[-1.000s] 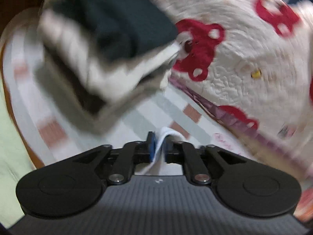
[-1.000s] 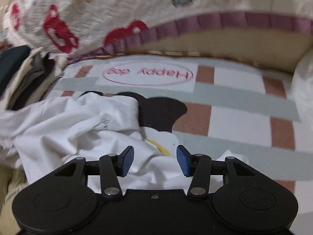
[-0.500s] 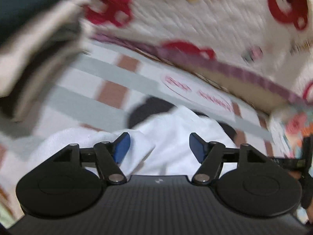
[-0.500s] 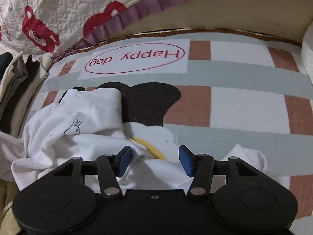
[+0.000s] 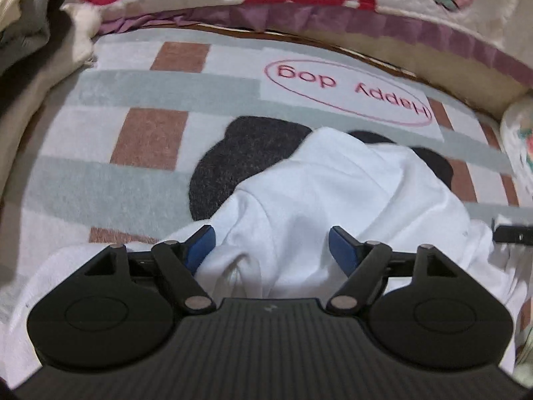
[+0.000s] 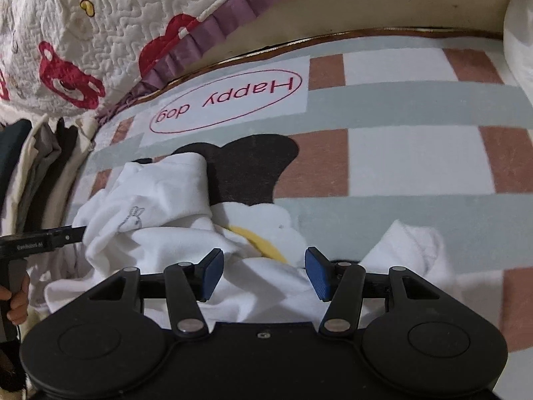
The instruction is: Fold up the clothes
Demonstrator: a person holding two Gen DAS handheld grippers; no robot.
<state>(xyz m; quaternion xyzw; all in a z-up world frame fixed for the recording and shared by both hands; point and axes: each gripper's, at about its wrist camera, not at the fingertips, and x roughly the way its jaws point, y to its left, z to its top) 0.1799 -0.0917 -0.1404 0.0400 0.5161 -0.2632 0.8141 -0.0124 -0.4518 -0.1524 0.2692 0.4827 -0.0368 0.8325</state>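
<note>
A checked blanket point(image 6: 416, 163) in grey, white and terracotta covers the surface, a "Happy dog" oval point(image 6: 226, 100) stitched near its far edge, with a quilted cover point(image 6: 100, 26) dotted in red bears heaped behind it. Over on the left, a stack of folded clothes point(image 6: 43, 166) sits beside the working area, dark and beige layers showing at the edge.

And here's the piece in play: a white garment point(image 6: 160, 200) lies rumpled in the middle of the blanket, a little rabbit drawing on one flap, partly covering the dark cartoon shape printed underneath. Still a crumpled heap, nothing squared off yet.

The left gripper point(image 5: 271, 243) is right over the near folds, and its jaws have just been opening; they stand spread now, cloth lying below and between them but nothing pinched. The right gripper point(image 6: 261, 271) hangs low over the garment's near edge, jaws apart too, gripping nothing.

So this looks like the start of a new item: both tools released, lining up for a pick. The next move calls for finding two clean edges, shoulders or hem, and pulling the cloth flat before any fold. Which edge is which? Hard to tell from here; the fabric is too bunched.
</note>
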